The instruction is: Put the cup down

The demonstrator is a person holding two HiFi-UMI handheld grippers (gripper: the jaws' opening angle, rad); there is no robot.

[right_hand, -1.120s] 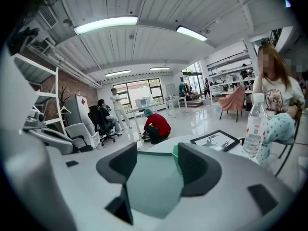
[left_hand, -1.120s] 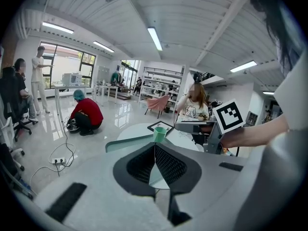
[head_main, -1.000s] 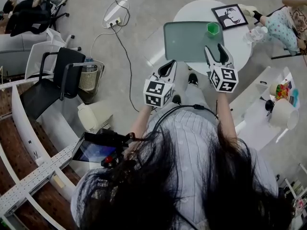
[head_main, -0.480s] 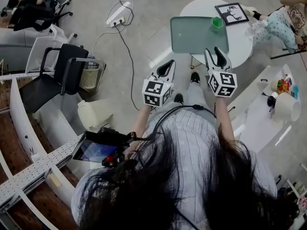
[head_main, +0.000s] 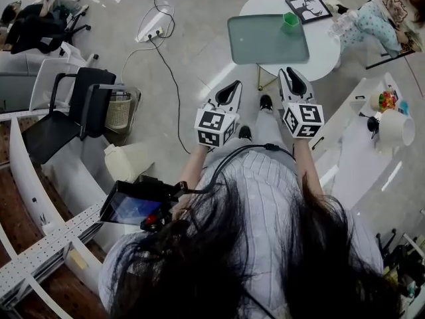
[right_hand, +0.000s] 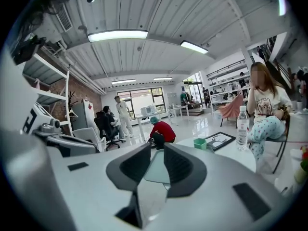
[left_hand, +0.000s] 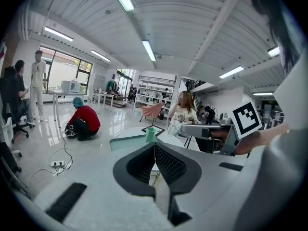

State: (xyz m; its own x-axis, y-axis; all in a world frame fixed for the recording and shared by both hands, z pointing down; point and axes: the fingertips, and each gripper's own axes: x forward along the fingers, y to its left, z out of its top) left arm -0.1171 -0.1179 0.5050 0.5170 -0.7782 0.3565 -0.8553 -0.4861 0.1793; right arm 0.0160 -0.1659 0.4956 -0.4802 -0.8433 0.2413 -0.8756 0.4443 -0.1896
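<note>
The green cup (head_main: 290, 20) is seen upright on the tray's (head_main: 262, 45) far right corner on the round counter (head_main: 324, 52), well apart from the left gripper (head_main: 232, 88), its jaws pressed together on nothing, and the right gripper (head_main: 294, 75), whose empty jaws have just been closing and are slightly parted.

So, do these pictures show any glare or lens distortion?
Left gripper view: fisheye, black corners, window glare on the glossy grey floor. Right gripper view: same bending, long ceiling strip light blown out. Head view: evenly lit, sharp.
</note>
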